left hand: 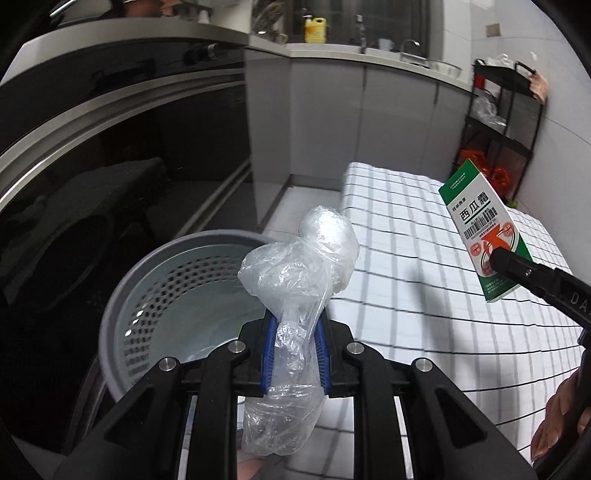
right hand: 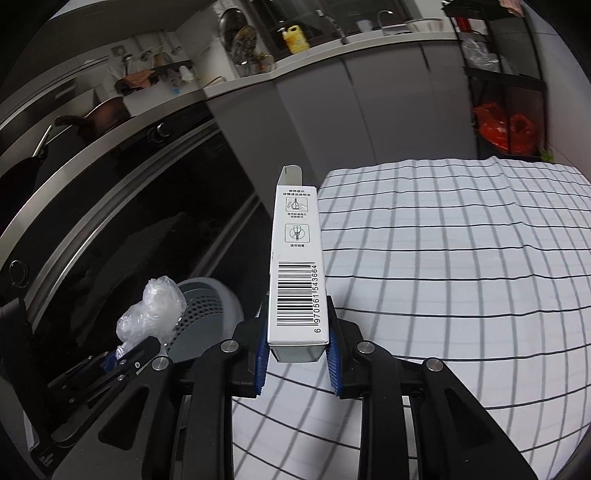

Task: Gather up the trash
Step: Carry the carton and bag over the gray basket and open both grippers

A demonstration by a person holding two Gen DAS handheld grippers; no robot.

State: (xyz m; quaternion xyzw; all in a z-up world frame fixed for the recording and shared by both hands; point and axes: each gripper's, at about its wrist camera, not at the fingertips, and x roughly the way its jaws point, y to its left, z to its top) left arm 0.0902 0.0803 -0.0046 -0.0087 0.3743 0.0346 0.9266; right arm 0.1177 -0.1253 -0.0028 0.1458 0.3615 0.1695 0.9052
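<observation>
My left gripper (left hand: 295, 325) is shut on a crumpled clear plastic bag (left hand: 299, 258), held at the right rim of a grey perforated trash bin (left hand: 166, 306) on the floor. My right gripper (right hand: 297, 332) is shut on a white and green cardboard box (right hand: 297, 266), held upright above the checked tablecloth (right hand: 443, 277) near its left edge. The box (left hand: 484, 229) and a right fingertip (left hand: 517, 267) show at the right of the left wrist view. The bag (right hand: 151, 310), left gripper (right hand: 127, 354) and bin (right hand: 210, 314) show at the lower left of the right wrist view.
A table under a white black-checked cloth (left hand: 424, 258) stands right of the bin. A black oven front (left hand: 110, 166) is on the left. Grey cabinets (left hand: 351, 118) and a counter with a yellow bottle (left hand: 316, 29) are behind. A black shelf rack (left hand: 502, 122) stands at the far right.
</observation>
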